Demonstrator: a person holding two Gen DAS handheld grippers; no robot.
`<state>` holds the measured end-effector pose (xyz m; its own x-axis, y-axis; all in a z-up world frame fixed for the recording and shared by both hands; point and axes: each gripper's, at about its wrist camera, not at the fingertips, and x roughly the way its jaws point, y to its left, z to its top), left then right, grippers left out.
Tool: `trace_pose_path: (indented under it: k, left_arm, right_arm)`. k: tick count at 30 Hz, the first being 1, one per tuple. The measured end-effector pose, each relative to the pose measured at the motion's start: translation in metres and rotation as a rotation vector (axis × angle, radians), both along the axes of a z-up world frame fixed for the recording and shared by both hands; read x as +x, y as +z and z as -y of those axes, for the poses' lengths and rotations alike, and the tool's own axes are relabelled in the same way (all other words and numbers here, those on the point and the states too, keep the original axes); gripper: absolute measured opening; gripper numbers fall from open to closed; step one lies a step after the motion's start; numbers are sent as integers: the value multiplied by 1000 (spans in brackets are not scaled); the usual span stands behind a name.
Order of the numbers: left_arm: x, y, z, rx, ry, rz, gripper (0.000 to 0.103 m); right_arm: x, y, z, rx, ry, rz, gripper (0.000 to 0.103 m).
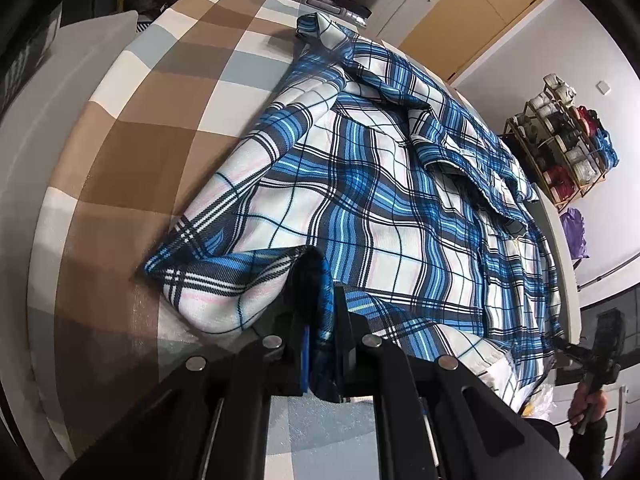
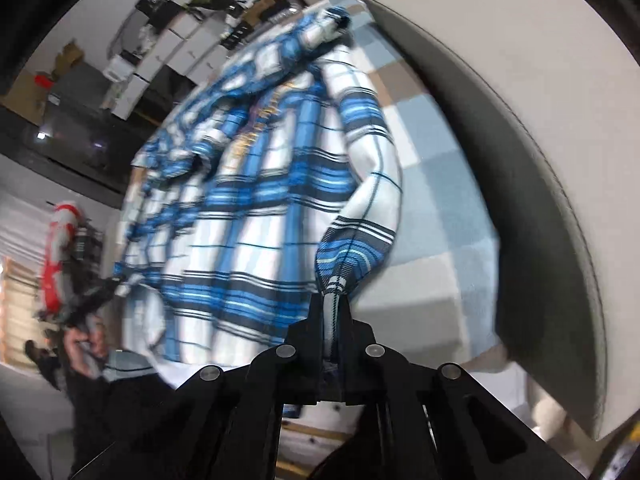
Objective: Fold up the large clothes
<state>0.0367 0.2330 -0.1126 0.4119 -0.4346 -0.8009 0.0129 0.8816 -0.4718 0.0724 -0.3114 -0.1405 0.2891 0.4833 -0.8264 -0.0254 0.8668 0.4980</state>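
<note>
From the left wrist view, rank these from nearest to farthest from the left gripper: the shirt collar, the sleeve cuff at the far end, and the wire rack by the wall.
1. The shirt collar, mid-shirt, ahead and slightly right of the left gripper, whose jaws pinch the plaid shirt.
2. The sleeve cuff, at the shirt's far end, on the checked cover.
3. The wire rack, off the bed on the right, against the wall.

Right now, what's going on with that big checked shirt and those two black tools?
A person is folding a blue and white plaid shirt spread over a bed with a brown, grey and blue checked cover. Each hand holds a pincer tool. The left claw is shut on a bunched edge of the shirt near the camera. The right claw is shut on another edge, lifting it off the cover. The right-hand view is blurred, so things seem to be mid-move.
</note>
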Motion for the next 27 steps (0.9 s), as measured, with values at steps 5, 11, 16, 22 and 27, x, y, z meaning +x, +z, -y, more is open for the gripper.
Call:
trace_pose_path:
  k: [5,11,16,22,27]
  left_arm:
    - [0,-1,-1,-29,-10,-8,4]
    - [0,-2,-11,-118,-1,-33,16]
    - [-7,7,-27,-226,56,7,69]
    - [-4,-1,-39,-345,86,-33,70]
    - [1,3,-33,-462,50,-25,70]
  right_arm:
    - [-7,-4,-7,-98,0,7,28]
    - [-5,-3,-11,-52,4,73,64]
    - [1,-7,-15,70,-14,105,46]
    - [-8,-5,-6,144,-23,158,6]
    - [-13,-2,2,220,-13,197,5]
